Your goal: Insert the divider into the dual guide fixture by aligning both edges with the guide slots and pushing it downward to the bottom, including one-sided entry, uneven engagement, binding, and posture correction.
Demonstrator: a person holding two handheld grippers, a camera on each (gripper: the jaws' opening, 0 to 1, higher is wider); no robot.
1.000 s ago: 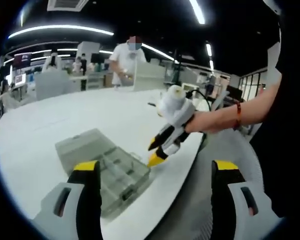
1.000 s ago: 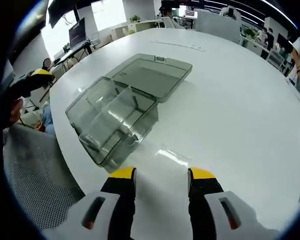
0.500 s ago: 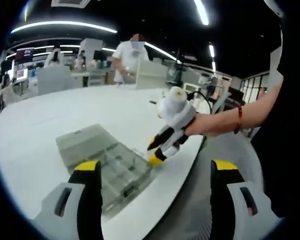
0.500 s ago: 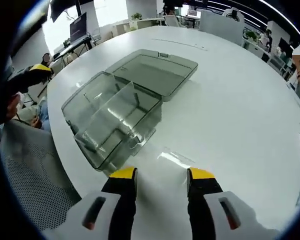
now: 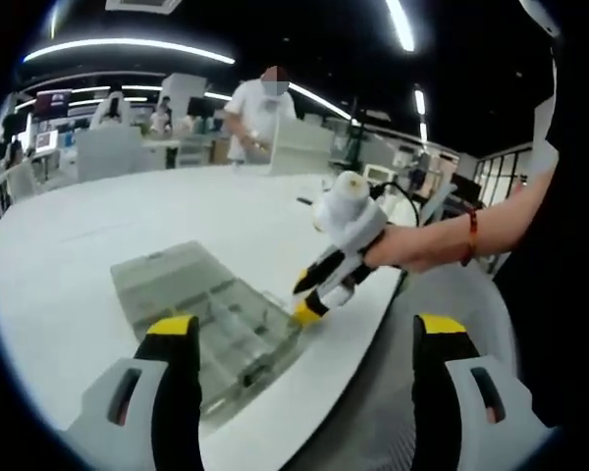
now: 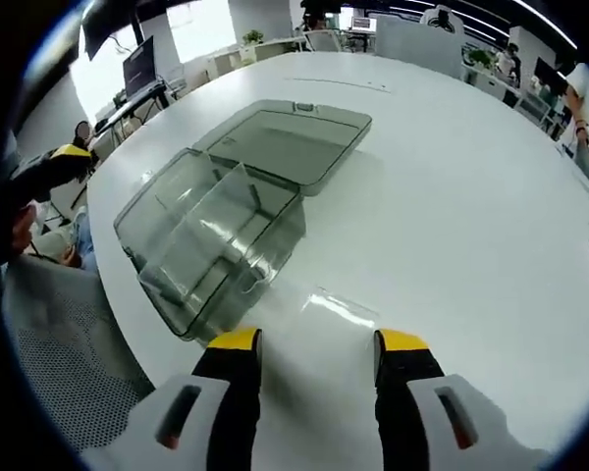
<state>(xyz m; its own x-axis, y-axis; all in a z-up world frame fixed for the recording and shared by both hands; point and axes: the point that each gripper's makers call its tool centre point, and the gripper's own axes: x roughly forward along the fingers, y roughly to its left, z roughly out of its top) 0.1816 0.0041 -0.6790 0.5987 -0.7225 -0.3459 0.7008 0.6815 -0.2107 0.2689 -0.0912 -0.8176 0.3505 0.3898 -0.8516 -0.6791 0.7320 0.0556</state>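
Right gripper view: the right gripper (image 6: 314, 343) is standing with its yellow-tipped jaws spread apart and nothing between them, hovering above the white worktop (image 6: 452, 196) without touching anything. Just beyond the tips, a thin clear divider (image 6: 342, 304) is lying flat on the worktop, free of either gripper and just beside the near right corner of the fixture. The dual guide fixture (image 6: 211, 240), a smoky transparent box with upright partitions inside, is sitting near the worktop's left edge; its hinged lid (image 6: 290, 142) is lying open and flat on the far side.

Left gripper view: the left gripper (image 5: 304, 339) is holding its two jaws wide apart, empty, off the worktop's (image 5: 98, 235) edge. Between those jaws, farther off, the right gripper (image 5: 309, 299) is appearing in a person's hand (image 5: 407, 245), its yellow tips pointing down close to the corner of the fixture (image 5: 211, 324) by the worktop's near edge. A red band is circling the wrist (image 5: 471, 228). Across the room, a person in a white shirt (image 5: 257, 108) is standing behind the far edge.
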